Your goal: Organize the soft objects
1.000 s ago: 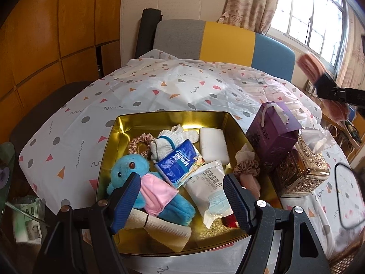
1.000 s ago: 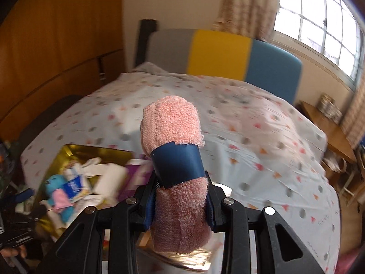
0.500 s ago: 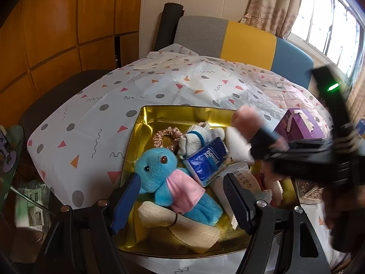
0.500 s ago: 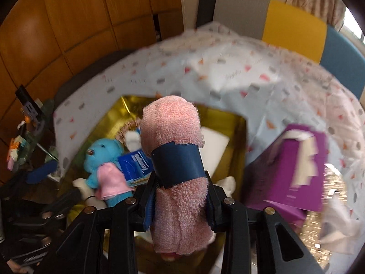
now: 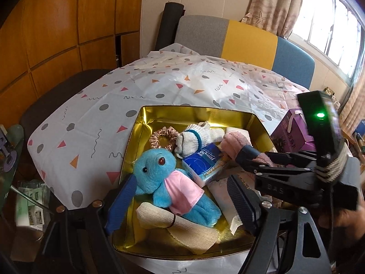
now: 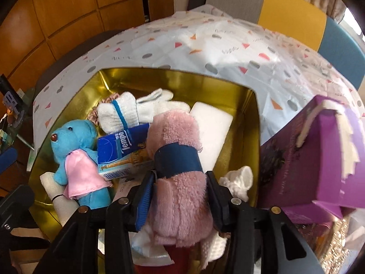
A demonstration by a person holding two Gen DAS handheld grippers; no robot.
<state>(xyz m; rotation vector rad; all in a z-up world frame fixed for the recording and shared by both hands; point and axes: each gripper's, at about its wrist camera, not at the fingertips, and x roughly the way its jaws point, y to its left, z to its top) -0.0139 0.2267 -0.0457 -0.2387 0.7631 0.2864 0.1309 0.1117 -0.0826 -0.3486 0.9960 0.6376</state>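
My right gripper (image 6: 179,199) is shut on a rolled pink towel (image 6: 175,137) with a dark blue band and holds it low over the gold tin tray (image 6: 252,123), above the tissue pack and the white sponge (image 6: 212,137). The towel (image 5: 235,142) and the right gripper (image 5: 253,159) also show in the left wrist view. My left gripper (image 5: 180,205) is open and empty at the near edge of the tray (image 5: 136,137), over a blue plush toy (image 5: 159,173). The tray also holds a blue tissue pack (image 5: 203,162), a white glove (image 5: 194,139), a scrunchie (image 5: 163,138) and a beige roll (image 5: 173,223).
A purple box (image 6: 319,159) stands right of the tray, with a gold tissue holder (image 6: 337,239) beside it. The table wears a patterned white cloth (image 5: 159,84). A chair (image 5: 239,38) stands behind it. Dark chairs and clutter lie to the left.
My right gripper has swung left and down with the pink towel, from above the table to low over the tray. The left gripper has edged closer to the tray.
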